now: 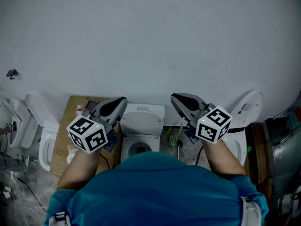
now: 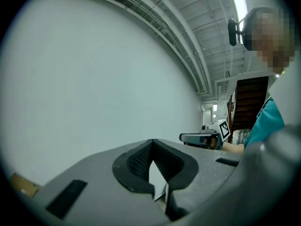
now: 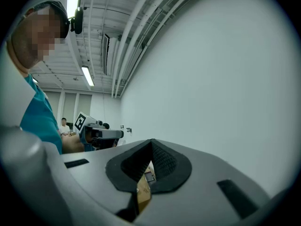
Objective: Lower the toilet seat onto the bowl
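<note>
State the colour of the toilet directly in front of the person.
The toilet is white; it shows best in the head view.

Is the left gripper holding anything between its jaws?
No, the left gripper has its jaws shut tip to tip, with nothing gripped between them.

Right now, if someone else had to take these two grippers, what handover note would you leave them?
Left gripper: shut, empty, held level toward the wall.
Right gripper: shut, empty, also level, apart from the left.
Job's things: the middle toilet is straight ahead and below. Its toilet seat looks raised against the tank, and the bowl is open. The left toilet and right toilet stand to either side.
Done: nothing yet; neither gripper is near the seat.
Left: bring a gripper down to the seat, take its edge and lower it onto the bowl.
</note>
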Available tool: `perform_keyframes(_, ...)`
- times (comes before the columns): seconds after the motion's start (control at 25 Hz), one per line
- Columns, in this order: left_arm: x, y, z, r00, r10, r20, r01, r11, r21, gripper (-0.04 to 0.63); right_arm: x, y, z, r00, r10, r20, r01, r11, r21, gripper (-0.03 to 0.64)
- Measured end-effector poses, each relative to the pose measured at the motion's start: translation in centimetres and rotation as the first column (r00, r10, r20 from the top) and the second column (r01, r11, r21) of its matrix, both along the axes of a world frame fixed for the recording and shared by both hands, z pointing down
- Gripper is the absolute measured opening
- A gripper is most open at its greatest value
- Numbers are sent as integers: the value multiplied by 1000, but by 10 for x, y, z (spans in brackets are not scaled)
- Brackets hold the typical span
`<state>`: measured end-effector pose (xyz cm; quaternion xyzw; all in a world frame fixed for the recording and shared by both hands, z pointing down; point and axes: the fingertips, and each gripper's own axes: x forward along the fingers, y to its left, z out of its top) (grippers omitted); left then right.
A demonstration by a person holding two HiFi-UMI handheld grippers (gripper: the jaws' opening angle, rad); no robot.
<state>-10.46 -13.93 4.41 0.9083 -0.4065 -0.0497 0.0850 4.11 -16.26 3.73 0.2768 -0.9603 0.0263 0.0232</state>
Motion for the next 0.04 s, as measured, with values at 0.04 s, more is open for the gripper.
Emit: perform_keyframes(0.04, 0, 2, 0, 1000, 1, -1, -1, 1000, 2, 5, -1, 2, 0, 1000, 0, -1, 0, 1000, 2, -2)
